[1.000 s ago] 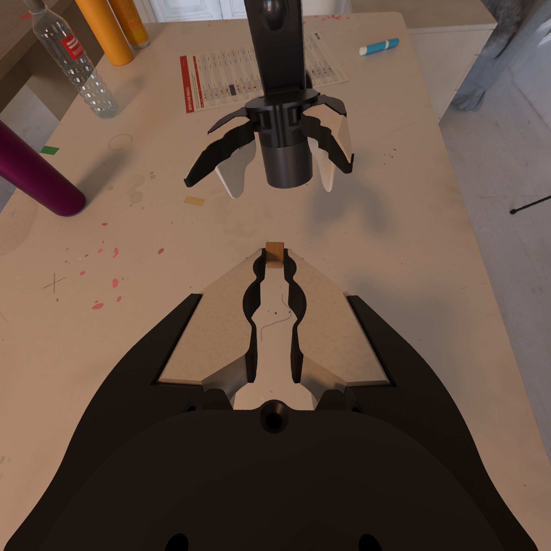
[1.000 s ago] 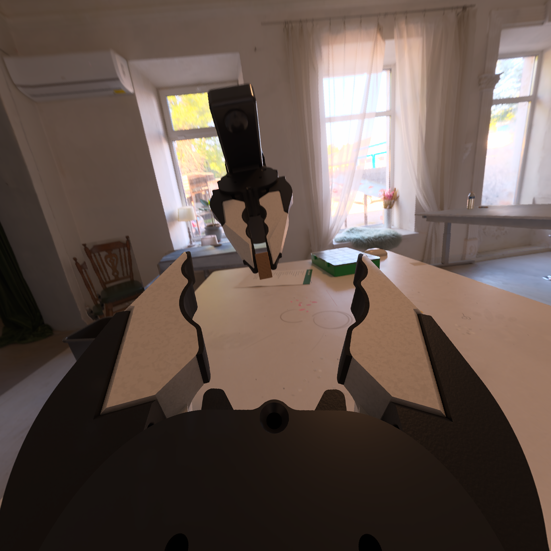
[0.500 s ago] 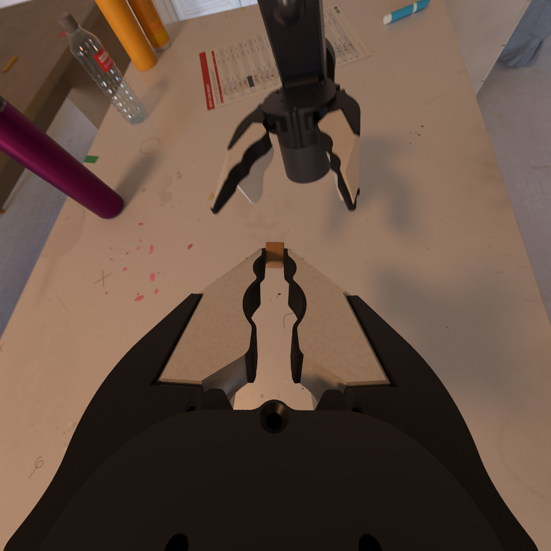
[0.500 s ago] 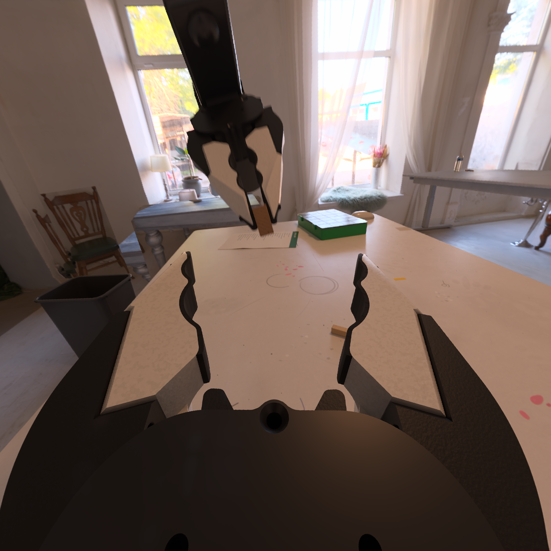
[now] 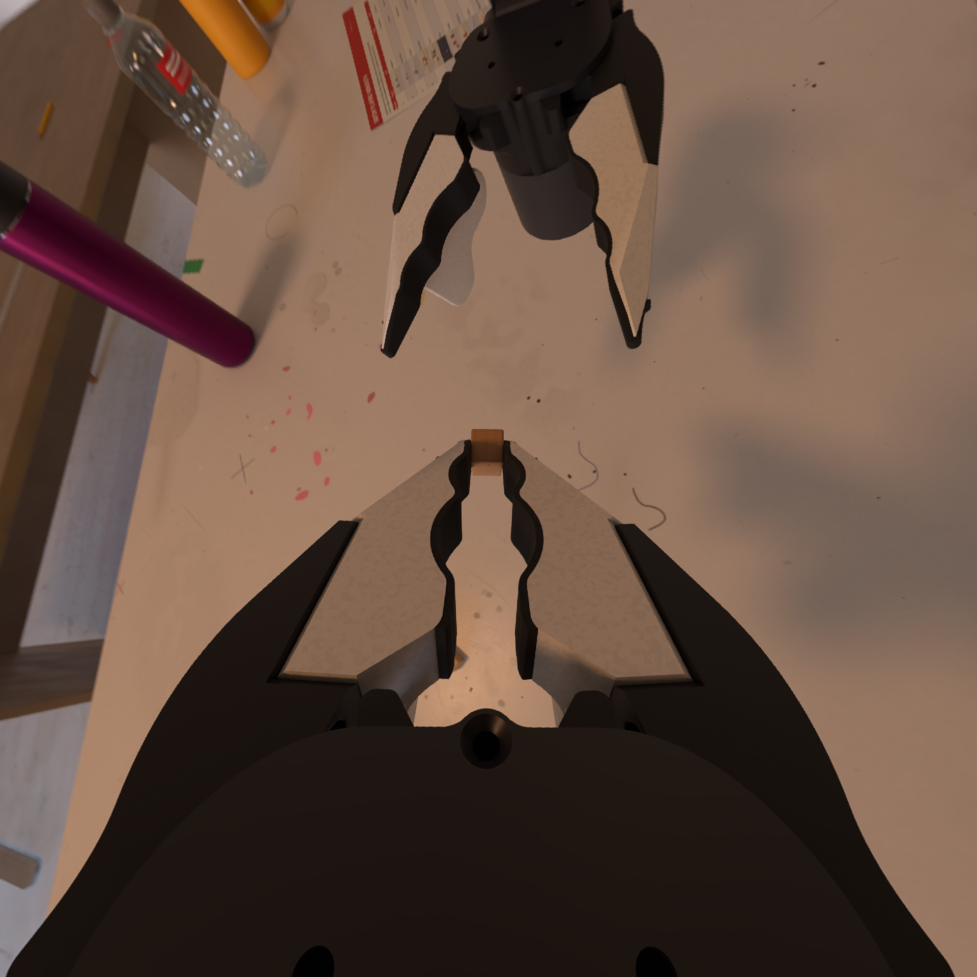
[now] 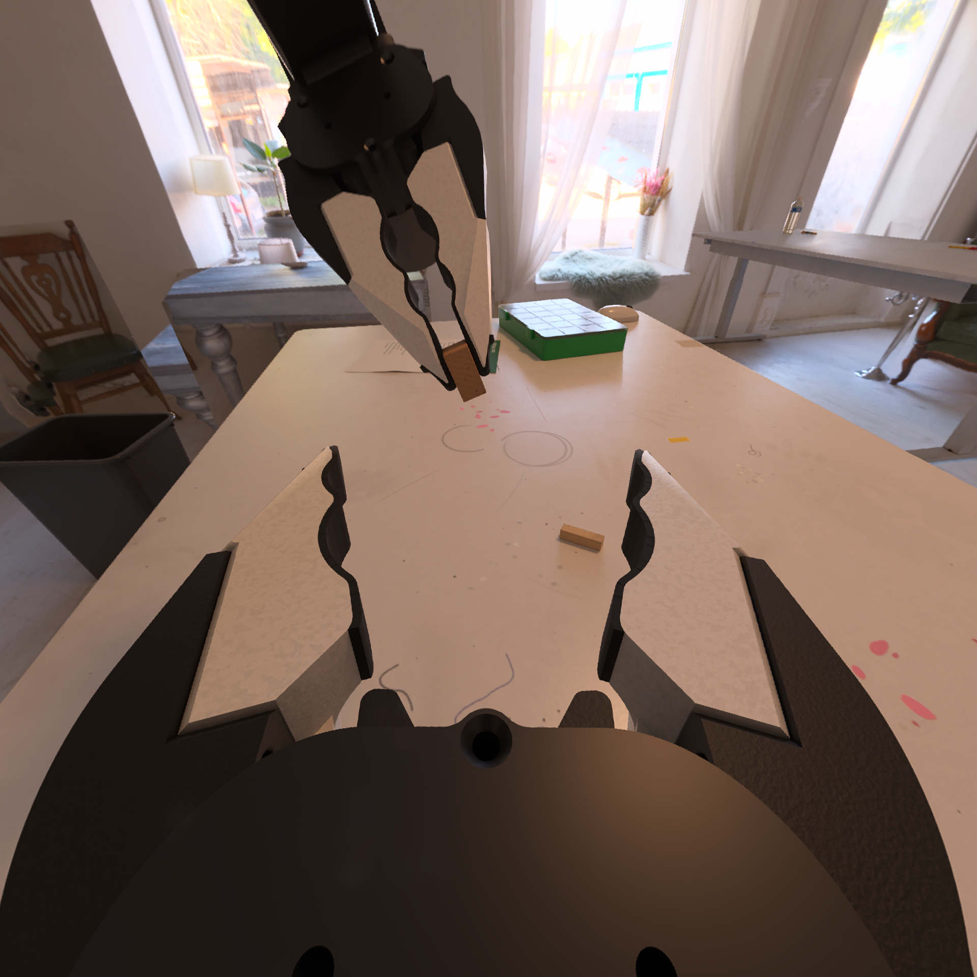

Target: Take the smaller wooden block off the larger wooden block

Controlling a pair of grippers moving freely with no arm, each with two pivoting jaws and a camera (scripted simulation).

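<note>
The beige table [image 6: 687, 528] spans both views. Above it the right gripper [image 6: 486, 465] hangs with fingers spread wide, holding nothing. The left gripper [image 5: 487, 449] is clamped on a wooden block [image 5: 486, 458] (lifted clear of the tabletop). Another wooden block [image 6: 581, 537] lies flat on the table, near the right gripper's right finger.

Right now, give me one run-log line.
left gripper: shut on small wooden block, aloft | right gripper: open, empty | other wooden block: flat on table

Each gripper [image 5: 486, 449] [image 6: 486, 465] is matte black, with pale speckled, wavy-edged fingers [image 5: 407, 560].
</note>
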